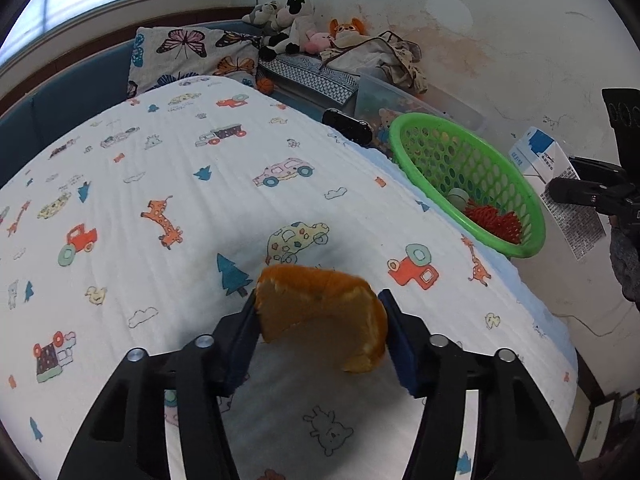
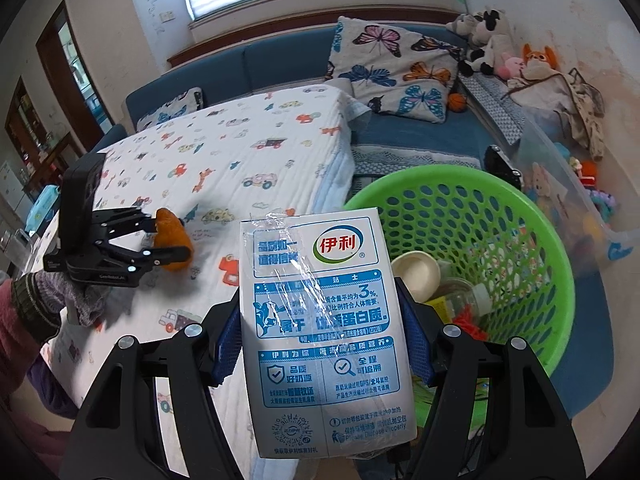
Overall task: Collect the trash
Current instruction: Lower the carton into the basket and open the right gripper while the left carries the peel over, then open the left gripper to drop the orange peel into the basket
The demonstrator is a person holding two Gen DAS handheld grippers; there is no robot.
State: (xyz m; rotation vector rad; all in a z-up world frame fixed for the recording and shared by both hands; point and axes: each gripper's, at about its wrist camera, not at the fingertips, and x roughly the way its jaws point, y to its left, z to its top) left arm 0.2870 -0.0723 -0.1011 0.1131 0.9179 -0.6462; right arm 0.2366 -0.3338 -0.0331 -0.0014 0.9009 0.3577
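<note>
My left gripper [image 1: 320, 300] is shut on a piece of orange peel [image 1: 316, 320], its blue pads pressing on both sides just above the patterned bedspread [image 1: 180, 184]. The right wrist view shows that gripper [image 2: 170, 240] with the peel [image 2: 176, 244] at the left. My right gripper [image 2: 320, 304] is shut on a white and blue milk carton [image 2: 320, 320], held upright beside the green basket's [image 2: 436, 174] near rim. From the left wrist, the carton [image 1: 560, 184] and right gripper [image 1: 576, 180] are just right of the basket [image 1: 424, 117]. A cup, a bottle and red mesh lie inside it.
A butterfly pillow [image 2: 400, 68] leans at the head of the blue couch bed. Plush toys [image 2: 492, 48] and a crumpled cloth [image 2: 580, 112] sit in the corner. A clear plastic bin [image 2: 568, 184] of toys stands behind the basket, a black toy car [image 1: 346, 124] beside it. A gloved hand [image 2: 60, 296] holds the left gripper.
</note>
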